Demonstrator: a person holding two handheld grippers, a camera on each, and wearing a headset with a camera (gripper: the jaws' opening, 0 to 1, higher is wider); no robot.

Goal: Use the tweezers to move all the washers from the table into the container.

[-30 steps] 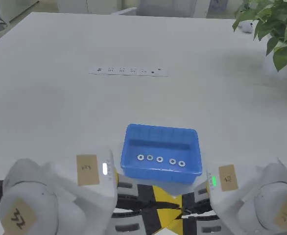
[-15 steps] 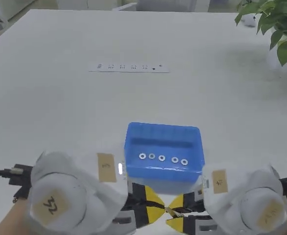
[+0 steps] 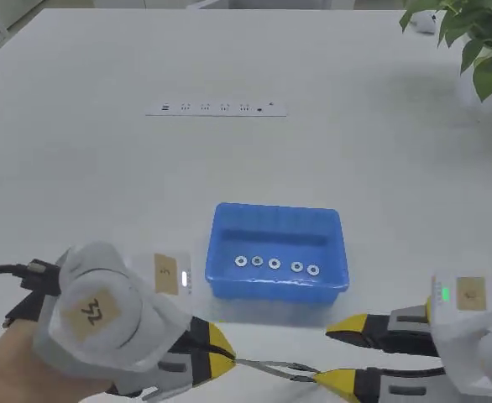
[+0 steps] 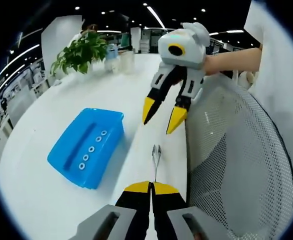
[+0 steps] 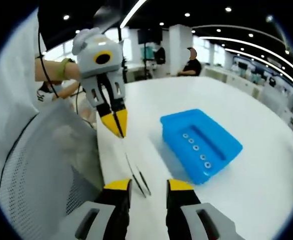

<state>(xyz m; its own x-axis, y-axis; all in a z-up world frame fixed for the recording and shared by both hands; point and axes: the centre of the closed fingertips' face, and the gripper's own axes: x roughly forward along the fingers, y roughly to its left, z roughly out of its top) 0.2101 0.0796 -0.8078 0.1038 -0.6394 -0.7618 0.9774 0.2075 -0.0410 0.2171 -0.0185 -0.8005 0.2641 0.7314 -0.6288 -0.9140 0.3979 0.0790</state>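
- gripping the tweezers [image 4: 155,160] by their rear end, the left gripper [image 4: 150,187] has its yellow-tipped jaws pressed together on them, as we see in the left gripper view.
- we see the tweezers [image 3: 275,367] in the head view run from the left gripper [image 3: 221,357] across to the right gripper [image 3: 326,354], low over the near edge of the white table [image 3: 229,168].
- we find the right gripper [image 5: 149,186] with its jaws spread apart and holding nothing; the tweezers [image 5: 139,177] point into the gap between them, nearer one jaw, and we cannot tell whether they touch it.
- we count five washers [image 3: 274,264] lying in a row on the floor of the blue container [image 3: 277,211], which sits on the table just beyond both grippers.
- we see the same row of washers [image 4: 91,149] in the container [image 4: 69,150] from the left gripper view, and again the washers [image 5: 195,147] in the container [image 5: 221,140] from the right gripper view.
- we note a white power strip [image 3: 217,109] farther back on the table, a green plant [image 3: 473,34] at the far right corner, and a mesh chair [image 4: 236,165] beside the table edge.
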